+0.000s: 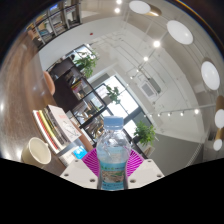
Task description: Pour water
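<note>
A clear plastic water bottle [112, 152] with a pale blue cap and a blue-green label stands upright between the fingers of my gripper [112, 167]. Both pink pads press against its sides, the left pad [91, 161] and the right pad [134, 162] flanking the label. The gripper is shut on the bottle and holds it up, tilted toward the ceiling. The bottle's base is hidden below the fingers. Water fills most of the bottle.
A white cup [38, 150] sits on the wooden table [20, 110] to the left, with a blue object [79, 153] beside it. Dark shelving [75, 85], potted plants [146, 132] and round ceiling lights [180, 32] fill the room beyond.
</note>
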The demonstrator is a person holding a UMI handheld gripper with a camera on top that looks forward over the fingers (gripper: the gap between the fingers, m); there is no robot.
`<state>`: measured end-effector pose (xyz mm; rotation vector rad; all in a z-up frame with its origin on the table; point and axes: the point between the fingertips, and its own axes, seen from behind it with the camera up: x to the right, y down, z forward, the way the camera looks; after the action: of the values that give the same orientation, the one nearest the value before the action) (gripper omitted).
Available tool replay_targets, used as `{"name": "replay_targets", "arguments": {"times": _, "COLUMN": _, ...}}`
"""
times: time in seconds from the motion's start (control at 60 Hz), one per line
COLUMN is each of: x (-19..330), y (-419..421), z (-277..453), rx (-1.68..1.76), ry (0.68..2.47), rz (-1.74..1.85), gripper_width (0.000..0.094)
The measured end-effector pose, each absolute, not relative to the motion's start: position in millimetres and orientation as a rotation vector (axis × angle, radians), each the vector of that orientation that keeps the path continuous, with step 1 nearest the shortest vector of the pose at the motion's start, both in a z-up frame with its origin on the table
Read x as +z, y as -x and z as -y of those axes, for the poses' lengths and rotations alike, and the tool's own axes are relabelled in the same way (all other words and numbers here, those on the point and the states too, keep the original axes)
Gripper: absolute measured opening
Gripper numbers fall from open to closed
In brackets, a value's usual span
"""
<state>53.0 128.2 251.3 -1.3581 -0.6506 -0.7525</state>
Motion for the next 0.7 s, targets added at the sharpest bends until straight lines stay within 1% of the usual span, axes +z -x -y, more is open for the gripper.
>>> {"name": "replay_targets", "arguments": {"times": 0.1, "x": 251, "y": -79, "z": -123, "rx": -0.502, "ry": 1.449, "rz": 0.379, "gripper_width": 0.0294}}
{"name": "replay_targets", "arguments": {"times": 0.117, "x": 243, "y": -71, "z": -122, "rx": -0.465, "ry": 1.463, "rz": 0.334, "gripper_width": 0.0295}}
{"name": "replay_targets", "arguments": {"times": 0.15, "x": 239, "y": -88, "z": -123, "rx": -0.371, "ry": 1.495, "rz": 0.265, "gripper_width": 0.0295}}
{"name": "replay_targets", "arguments": {"times": 0.167, "x": 234, "y": -90, "z": -123, "rx": -0.325, "ry": 1.512, "rz": 0.228, "gripper_width": 0.0291}}
{"name": "replay_targets", "arguments": {"times": 0.2, "x": 225, "y": -96, "z": -123, "rx": -0.245, "ry": 1.538, "rz": 0.165, "gripper_width": 0.0311}}
{"name": "replay_targets", "arguments": {"times": 0.267, "x": 203, "y": -107, "z": -124, "rx": -0.14, "ry": 1.585, "rz": 0.084, "gripper_width": 0.0309}}
{"name": "replay_targets", "arguments": {"times": 0.283, "x": 189, "y": -102, "z": -127, "rx": -0.123, "ry": 1.596, "rz": 0.061, "gripper_width": 0.0311}}
{"name": "replay_targets", "arguments": {"times": 0.383, "x": 154, "y": -123, "z": -129, "rx": -0.06, "ry": 1.663, "rz": 0.006, "gripper_width": 0.0311}}
{"name": "replay_targets", "arguments": {"times": 0.417, "x": 130, "y": -95, "z": -139, "rx": -0.049, "ry": 1.679, "rz": -0.023, "gripper_width": 0.031}}
{"name": "replay_targets", "arguments": {"times": 0.433, "x": 128, "y": -111, "z": -134, "rx": -0.039, "ry": 1.687, "rz": -0.02, "gripper_width": 0.031}}
{"name": "replay_targets", "arguments": {"times": 0.533, "x": 107, "y": -121, "z": -135, "rx": -0.027, "ry": 1.709, "rz": -0.014, "gripper_width": 0.031}}
{"name": "replay_targets", "arguments": {"times": 0.55, "x": 102, "y": -111, "z": -138, "rx": -0.029, "ry": 1.71, "rz": -0.013, "gripper_width": 0.031}}
{"name": "replay_targets", "arguments": {"times": 0.633, "x": 85, "y": -115, "z": -131, "rx": -0.019, "ry": 1.736, "rz": -0.014, "gripper_width": 0.0318}}
{"name": "replay_targets", "arguments": {"times": 0.683, "x": 90, "y": -116, "z": -132, "rx": -0.024, "ry": 1.716, "rz": -0.025, "gripper_width": 0.0311}}
{"name": "replay_targets", "arguments": {"times": 0.7, "x": 86, "y": -113, "z": -139, "rx": -0.024, "ry": 1.713, "rz": -0.031, "gripper_width": 0.0312}}
